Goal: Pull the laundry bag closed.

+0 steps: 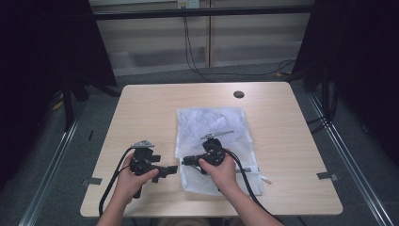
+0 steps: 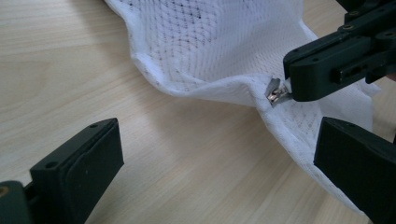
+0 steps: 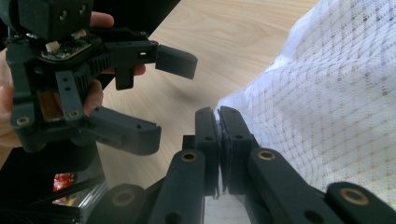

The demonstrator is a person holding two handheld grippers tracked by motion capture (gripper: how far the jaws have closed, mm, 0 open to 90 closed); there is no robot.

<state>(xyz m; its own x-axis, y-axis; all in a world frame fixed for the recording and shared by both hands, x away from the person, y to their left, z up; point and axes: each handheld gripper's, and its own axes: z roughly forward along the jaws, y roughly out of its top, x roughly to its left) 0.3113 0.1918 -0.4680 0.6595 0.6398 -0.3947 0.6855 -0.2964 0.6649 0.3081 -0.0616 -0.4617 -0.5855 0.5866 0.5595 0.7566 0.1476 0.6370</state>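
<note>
White mesh laundry bag [image 1: 214, 141] lies flat on the wooden table [image 1: 141, 108], its near-left corner lifted. The right gripper [image 3: 219, 122] has its jaws pressed together on the metal zipper pull [image 2: 275, 92] at that corner, though how much metal they hold is hard to judge. The left gripper [image 1: 173, 168] waits spread just beside the edge. Risks: the small tab could slip free, or an unanchored bag could drag along instead of unzipping.

A pale wooden table [image 1: 141, 108] with a dark round grommet hole [image 1: 238, 94] stands on grey floor [image 1: 56, 188].
</note>
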